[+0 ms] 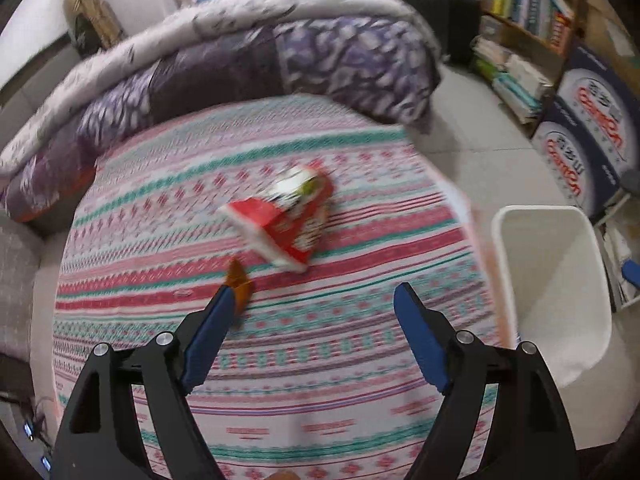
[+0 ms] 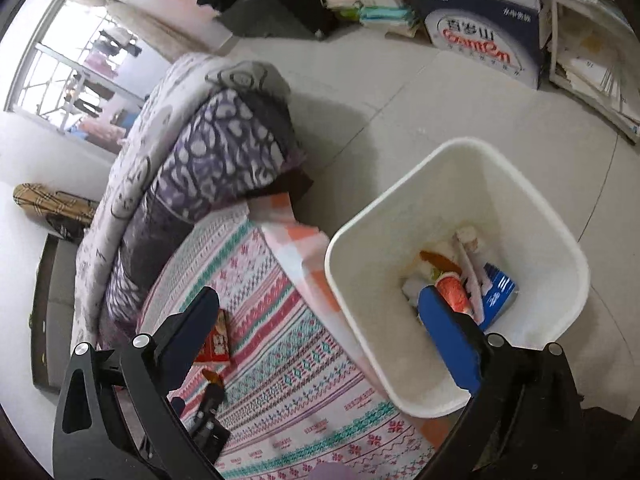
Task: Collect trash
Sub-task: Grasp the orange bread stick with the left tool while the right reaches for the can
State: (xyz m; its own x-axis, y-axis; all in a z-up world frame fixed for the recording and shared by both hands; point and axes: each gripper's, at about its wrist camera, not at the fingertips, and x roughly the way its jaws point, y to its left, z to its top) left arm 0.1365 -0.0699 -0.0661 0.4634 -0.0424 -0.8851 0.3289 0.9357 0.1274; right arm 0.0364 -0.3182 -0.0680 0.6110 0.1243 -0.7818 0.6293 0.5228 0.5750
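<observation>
A crumpled red and white snack wrapper [image 1: 286,218] lies on the striped bed sheet [image 1: 160,216]. A small orange scrap [image 1: 239,285] lies nearer, touching my left finger tip. My left gripper [image 1: 316,294] is open and empty just short of the wrapper. My right gripper [image 2: 320,296] is open and empty, hanging over the near rim of the white trash bin [image 2: 400,368], which holds several pieces of trash [image 2: 452,276]. The wrapper [image 2: 216,340] and scrap [image 2: 214,376] also show in the right wrist view. The bin [image 1: 556,280] stands right of the bed.
A rolled purple and grey quilt [image 1: 224,60] lies along the far side of the bed. Blue and white cartons [image 1: 588,128], a bookshelf [image 1: 528,8] and stacked books stand on the tiled floor [image 2: 440,100] beyond the bin.
</observation>
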